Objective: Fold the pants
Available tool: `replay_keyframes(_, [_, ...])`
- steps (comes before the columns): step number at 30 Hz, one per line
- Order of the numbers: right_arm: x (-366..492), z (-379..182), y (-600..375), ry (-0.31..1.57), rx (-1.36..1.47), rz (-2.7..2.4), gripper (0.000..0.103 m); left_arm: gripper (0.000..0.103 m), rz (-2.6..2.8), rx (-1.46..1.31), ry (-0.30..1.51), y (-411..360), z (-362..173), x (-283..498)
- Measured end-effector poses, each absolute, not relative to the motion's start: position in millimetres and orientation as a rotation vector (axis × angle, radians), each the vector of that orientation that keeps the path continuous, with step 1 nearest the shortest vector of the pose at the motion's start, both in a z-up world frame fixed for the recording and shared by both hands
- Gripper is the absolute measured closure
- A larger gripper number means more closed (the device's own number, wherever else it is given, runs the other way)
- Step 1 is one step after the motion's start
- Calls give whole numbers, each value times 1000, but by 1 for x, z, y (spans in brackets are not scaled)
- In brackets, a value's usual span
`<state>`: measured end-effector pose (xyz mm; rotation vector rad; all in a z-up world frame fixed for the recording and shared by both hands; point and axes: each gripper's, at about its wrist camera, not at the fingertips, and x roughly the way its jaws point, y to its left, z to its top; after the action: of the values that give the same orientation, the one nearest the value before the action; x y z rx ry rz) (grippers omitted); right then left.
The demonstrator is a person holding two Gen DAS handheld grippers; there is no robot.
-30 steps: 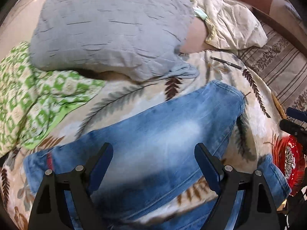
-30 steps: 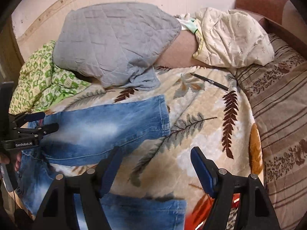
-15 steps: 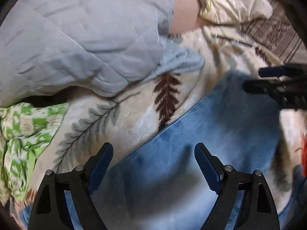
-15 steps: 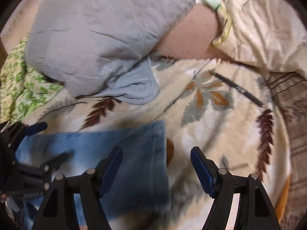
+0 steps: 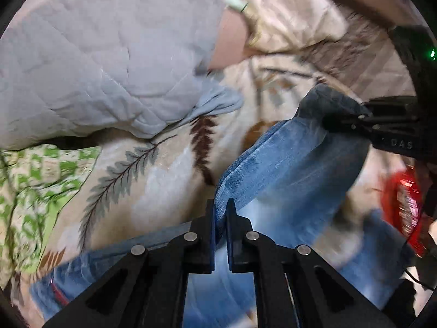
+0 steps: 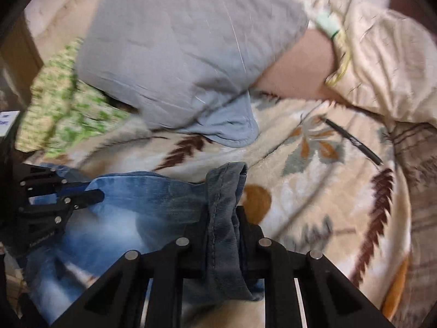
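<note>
Jeans (image 5: 286, 169) on the bed's leaf blanket (image 6: 314, 191), left gripper (image 5: 220, 218) pinching leg edge, right gripper (image 6: 222, 235) clamping hem; denim's heavy, floppy, so grab seams/hem.

Before me: a leaf-print blanket (image 6: 314, 191) over the bed, a grey pillow (image 6: 177, 49), and a beige wall (image 6: 65, 5) behind.

Two black two-finger grippers were in use: the left gripper (image 5: 220, 218) and the right gripper (image 6: 222, 232), each clamped on one pair of blue denim pants (image 6: 131, 213). Ahead of them lay one grey quilted pillow (image 6: 177, 54), one cream pillow (image 6: 382, 68), one green patterned cloth (image 6: 62, 114) and one black pen (image 6: 352, 140).
</note>
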<state>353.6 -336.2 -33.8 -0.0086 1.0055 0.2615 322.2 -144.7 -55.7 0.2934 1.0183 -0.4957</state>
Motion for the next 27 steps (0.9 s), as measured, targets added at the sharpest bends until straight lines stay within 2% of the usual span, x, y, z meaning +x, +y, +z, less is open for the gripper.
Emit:
replay_keyframes(4, [279,-1,-337,938,-9,277,86,97,-554,314,953,-147,-22,240])
replay_keyframes(8, [197,3,-335,892,-45,275,86,97,-583,341,927,-150,-23,165])
replay_keyframes(11, [152,-16,-329,902,-89,264,86,97,-587,397,930,-160,-47,120])
replay_keyframes(16, [102,-66,-325,1033,-139,227,85,94,-587,458,1076,-173,-114,85])
replay_keyframes(19, [82,-81,-327,1084,-159,203,78,94,-582,444,1126,-173,-137,78])
replay_keyframes(22, [73,-83,-332,1090,-168,187,62,92,-567,441,1125,-175,-140,80])
replay_keyframes(23, [72,-82,-337,1087,-150,174,44,92,-565,434,1136,-176,-139,81])
replay_keyframes(24, [71,-80,-340,1079,-136,163,35,92,-564,425,1146,-176,-140,83])
replay_keyframes(27, [67,-74,-347,1050,-96,157,35,88,-563,402,1152,-175,-139,86])
